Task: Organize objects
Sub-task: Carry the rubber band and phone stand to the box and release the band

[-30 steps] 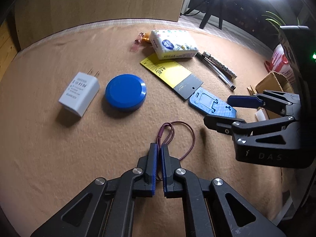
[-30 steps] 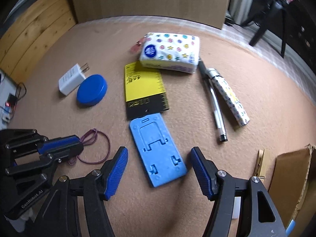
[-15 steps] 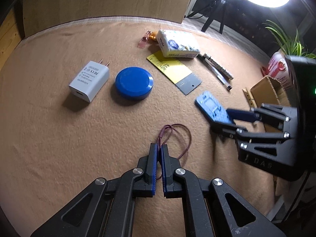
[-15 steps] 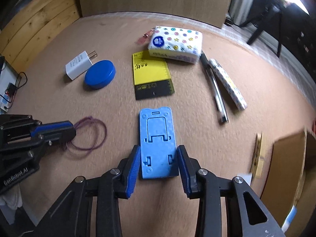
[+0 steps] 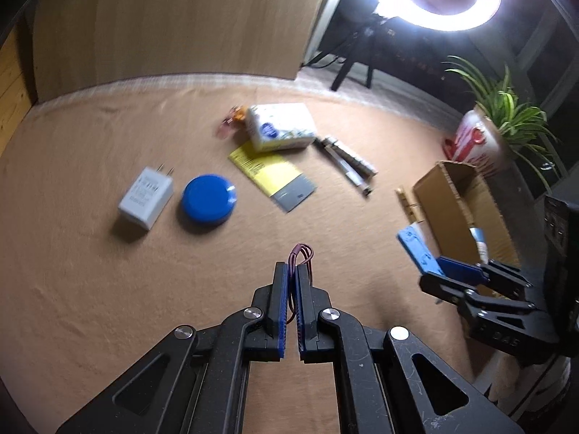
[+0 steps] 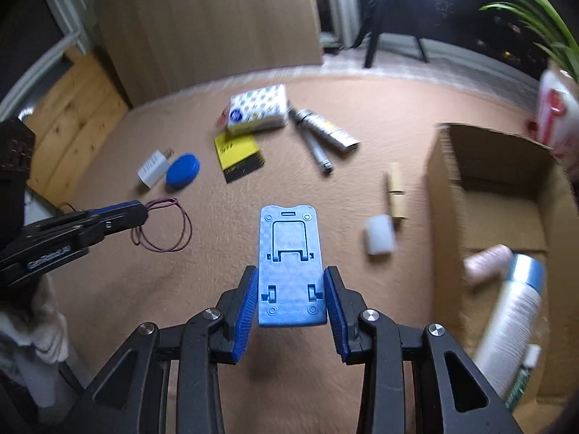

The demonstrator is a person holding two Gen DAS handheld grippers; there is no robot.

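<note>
Your left gripper is clamped on the purple rubber band; your right gripper pinches the blue phone stand.

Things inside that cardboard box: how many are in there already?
3 show: a pale pink roll, a white and blue spray can lying beside it, and a small green and white tube at the cardboard box's near end. More may be hidden behind its wall.
</note>
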